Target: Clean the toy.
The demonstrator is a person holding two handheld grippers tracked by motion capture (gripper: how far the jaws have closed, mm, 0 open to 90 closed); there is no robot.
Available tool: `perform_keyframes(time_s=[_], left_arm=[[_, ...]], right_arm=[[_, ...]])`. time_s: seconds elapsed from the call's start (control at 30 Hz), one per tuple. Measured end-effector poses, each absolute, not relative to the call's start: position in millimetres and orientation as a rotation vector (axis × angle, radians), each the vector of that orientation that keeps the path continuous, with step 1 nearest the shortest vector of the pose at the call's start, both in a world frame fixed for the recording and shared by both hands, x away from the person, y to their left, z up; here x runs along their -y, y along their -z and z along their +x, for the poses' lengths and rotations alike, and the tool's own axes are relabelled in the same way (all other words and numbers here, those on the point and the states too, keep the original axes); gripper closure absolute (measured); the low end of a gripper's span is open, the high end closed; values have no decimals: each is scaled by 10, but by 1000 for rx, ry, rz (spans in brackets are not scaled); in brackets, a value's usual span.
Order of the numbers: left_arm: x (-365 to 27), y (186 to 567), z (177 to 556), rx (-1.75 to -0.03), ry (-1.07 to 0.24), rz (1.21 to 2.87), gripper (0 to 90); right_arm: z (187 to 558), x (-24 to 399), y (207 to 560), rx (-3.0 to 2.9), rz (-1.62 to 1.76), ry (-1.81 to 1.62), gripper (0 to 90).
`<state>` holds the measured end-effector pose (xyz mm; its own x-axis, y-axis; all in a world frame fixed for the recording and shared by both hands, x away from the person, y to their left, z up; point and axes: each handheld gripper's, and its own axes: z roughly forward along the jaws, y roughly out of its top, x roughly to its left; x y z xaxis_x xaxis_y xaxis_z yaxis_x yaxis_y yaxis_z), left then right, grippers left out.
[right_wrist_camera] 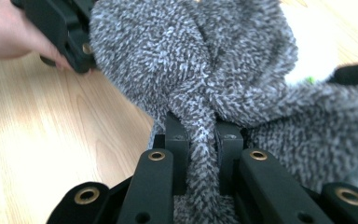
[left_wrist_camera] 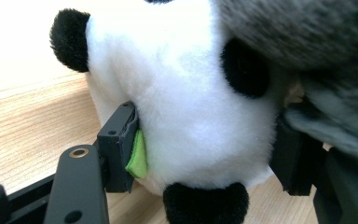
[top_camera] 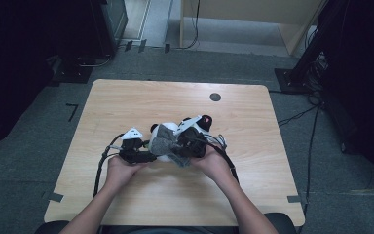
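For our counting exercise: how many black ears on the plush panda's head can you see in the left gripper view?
1: a round black fuzzy ear at the upper left of the white plush panda head. A second ear may be hidden under the grey fuzzy cloth.

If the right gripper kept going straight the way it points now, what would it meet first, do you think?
The right gripper is already shut on a fold of the grey cloth, so more cloth comes first, then probably the panda beneath it; depth is hard to judge.

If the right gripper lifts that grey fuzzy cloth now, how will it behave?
Probably floppy: the grey fuzzy cloth bunches into a thin fold where the right gripper pinches it. Likely light and grippy, not slippery, given its nubby pile. It drapes over the panda plush, so it may drag.
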<state>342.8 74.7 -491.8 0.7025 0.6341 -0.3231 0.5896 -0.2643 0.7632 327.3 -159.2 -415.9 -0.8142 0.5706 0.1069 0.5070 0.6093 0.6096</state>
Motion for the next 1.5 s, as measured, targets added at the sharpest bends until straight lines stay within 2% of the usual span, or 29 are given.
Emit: perform_keyframes(time_s=[1.03, 1.23, 1.37, 1.5], left_arm=[[-688, 4883, 3475, -940, -76, 1978, 360], [-695, 4883, 3488, -951, -66, 1963, 360], [-682, 4866, 3484, -954, -71, 1969, 366], [-677, 4853, 3485, -951, -78, 1978, 368]], right_arm=[[3212, 2579, 3882, -2461, 1189, -938, 812], [3233, 2834, 3833, -2373, 1284, -1071, 811], [3165, 2865, 3668, -2326, 1256, -1167, 811], [3076, 2678, 3557, -2335, 1162, -1239, 809]])
